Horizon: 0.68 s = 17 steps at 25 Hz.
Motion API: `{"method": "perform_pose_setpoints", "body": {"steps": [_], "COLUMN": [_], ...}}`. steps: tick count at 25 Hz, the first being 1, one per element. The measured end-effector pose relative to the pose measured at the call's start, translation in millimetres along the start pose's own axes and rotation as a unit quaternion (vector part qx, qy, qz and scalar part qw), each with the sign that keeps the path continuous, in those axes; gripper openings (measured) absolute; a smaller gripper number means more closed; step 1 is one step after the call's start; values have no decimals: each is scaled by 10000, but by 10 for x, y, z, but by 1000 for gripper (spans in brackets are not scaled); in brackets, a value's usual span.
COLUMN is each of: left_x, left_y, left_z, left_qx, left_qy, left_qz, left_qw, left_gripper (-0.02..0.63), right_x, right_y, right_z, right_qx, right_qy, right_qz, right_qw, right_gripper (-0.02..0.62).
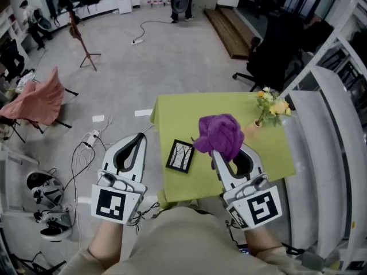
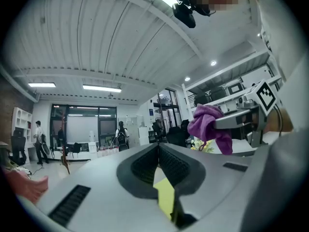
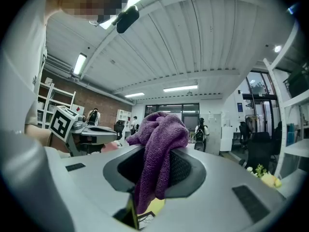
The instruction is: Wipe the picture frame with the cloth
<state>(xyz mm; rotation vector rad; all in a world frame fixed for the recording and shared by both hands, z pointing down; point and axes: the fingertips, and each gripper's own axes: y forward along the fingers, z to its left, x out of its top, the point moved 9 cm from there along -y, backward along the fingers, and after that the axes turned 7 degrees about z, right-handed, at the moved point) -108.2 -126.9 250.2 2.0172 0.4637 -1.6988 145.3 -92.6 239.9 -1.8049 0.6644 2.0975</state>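
Seen from the head camera looking steeply down, a person holds two grippers over a small green surface [image 1: 172, 116]. The right gripper [image 1: 221, 153] has its jaws pinching a bunched purple cloth [image 1: 219, 135]. In the right gripper view the fabric is wedged between the two dark pads and spills above and below them. The left gripper [image 1: 139, 139] has its jaws pressed together with nothing between them. It hangs just off the left edge of the surface, above the floor. The picture frame [image 1: 180, 156], dark-edged with a pale picture of bare branches, lies on the surface between the two grippers. It sits just left of the cloth and a little nearer the person, and it appears apart from both pairs of jaws. A small bunch of yellow flowers [image 1: 272, 105] stands near the far right corner, well away from the frame. Wiping seems not yet begun. To do it well, the loose lower fold of the cloth should probably be brought down flat onto the frame and swept across with light pressure. The left gripper could steady an edge so the frame does not slide.
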Motion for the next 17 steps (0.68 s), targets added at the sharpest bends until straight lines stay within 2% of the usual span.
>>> {"method": "perform_pose_setpoints", "body": {"steps": [6, 17], "left_x": [-67, -57], "left_y": [-13, -19], "left_z": [-45, -42], "left_qx": [-39, -155], "left_qy": [-71, -227], "left_qz": [109, 57], "left_qw": [9999, 9996], "left_gripper": [9, 9], "right_x": [-69, -69], "right_y": [58, 59], "right_z": [69, 68], "right_qx": [142, 23], "right_qy": [70, 178], "right_qz": [59, -84], "right_qw": [9999, 9998], "right_gripper": [106, 104]}}
